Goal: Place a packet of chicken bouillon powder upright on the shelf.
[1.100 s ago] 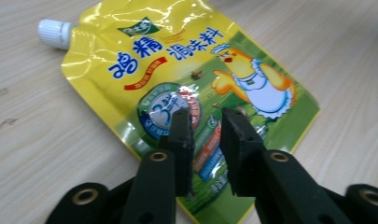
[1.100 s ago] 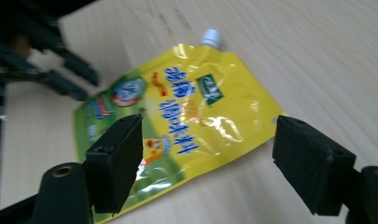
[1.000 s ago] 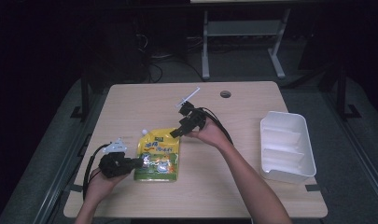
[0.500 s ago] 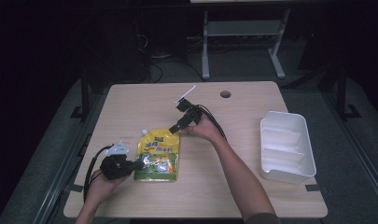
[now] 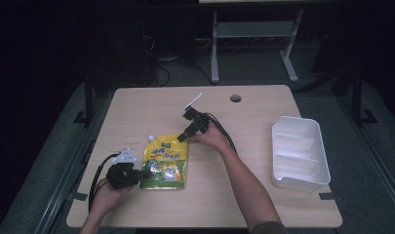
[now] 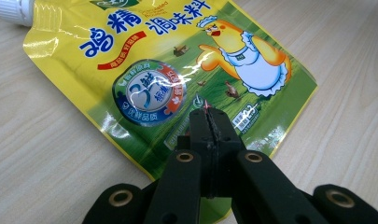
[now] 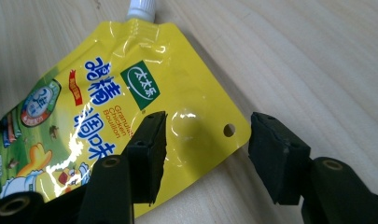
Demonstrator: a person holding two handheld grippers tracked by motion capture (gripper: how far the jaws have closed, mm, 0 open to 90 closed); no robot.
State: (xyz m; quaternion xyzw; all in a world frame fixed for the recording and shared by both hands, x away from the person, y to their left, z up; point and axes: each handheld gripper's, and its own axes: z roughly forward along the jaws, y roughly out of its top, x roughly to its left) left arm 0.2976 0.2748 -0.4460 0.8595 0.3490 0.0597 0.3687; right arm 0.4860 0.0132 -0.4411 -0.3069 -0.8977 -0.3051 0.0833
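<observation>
Left gripper (image 6: 209, 121) clamped the glossy yellow spouted seasoning pouch (image 5: 166, 161); right gripper (image 7: 206, 140) gaped around its punched corner; white plastic divided tray (image 5: 299, 152) sat well off right.

A yellow spouted pouch (image 5: 166, 163) lies flat on the wooden table (image 5: 263, 195), printed face up. Its front carries blue Chinese lettering, a cartoon chicken in a white apron and a round silver-blue seal over a green field. A white screw cap (image 7: 142, 9) closes the spout at 1 top corner; the other top corner has 1 small punched hole. The left gripper (image 6: 208, 122) has its jaws pressed together over the pouch's bottom edge, probably pinching it. The holed corner lies between the spread jaws of the right gripper (image 7: 205, 140).
</observation>
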